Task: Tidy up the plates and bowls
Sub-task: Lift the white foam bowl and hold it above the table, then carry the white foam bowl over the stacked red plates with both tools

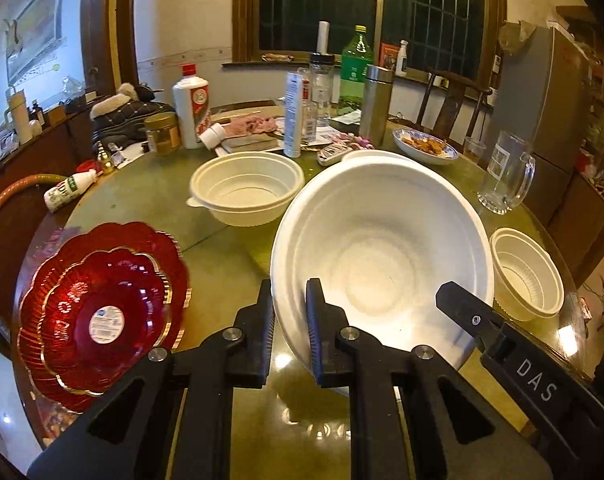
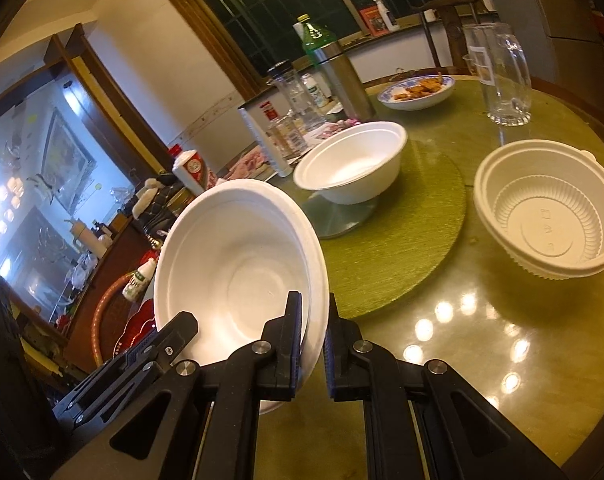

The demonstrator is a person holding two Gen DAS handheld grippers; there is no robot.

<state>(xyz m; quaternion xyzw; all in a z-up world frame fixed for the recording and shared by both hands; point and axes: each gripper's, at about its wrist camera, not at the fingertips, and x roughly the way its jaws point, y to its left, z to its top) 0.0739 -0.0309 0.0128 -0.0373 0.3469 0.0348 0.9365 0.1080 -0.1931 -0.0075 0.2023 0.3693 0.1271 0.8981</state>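
Both tongs, left tongs (image 1: 290, 320) and right tongs (image 2: 313, 340), pinch one white bowl (image 1: 381, 248); a cream bowl (image 1: 246, 188) at eleven o'clock and red plates (image 1: 102, 312) at nine wait unsorted.

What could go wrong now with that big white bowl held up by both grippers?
1. The left gripper and right gripper each pinch only the thin rim of the tilted white bowl; the foam-like rim could bend, crack, or slip out.
2. If the hands drift apart or twist, the rim may tear.
3. Swinging the bowl sideways could knock the ribbed bowl or the red plates nearby.
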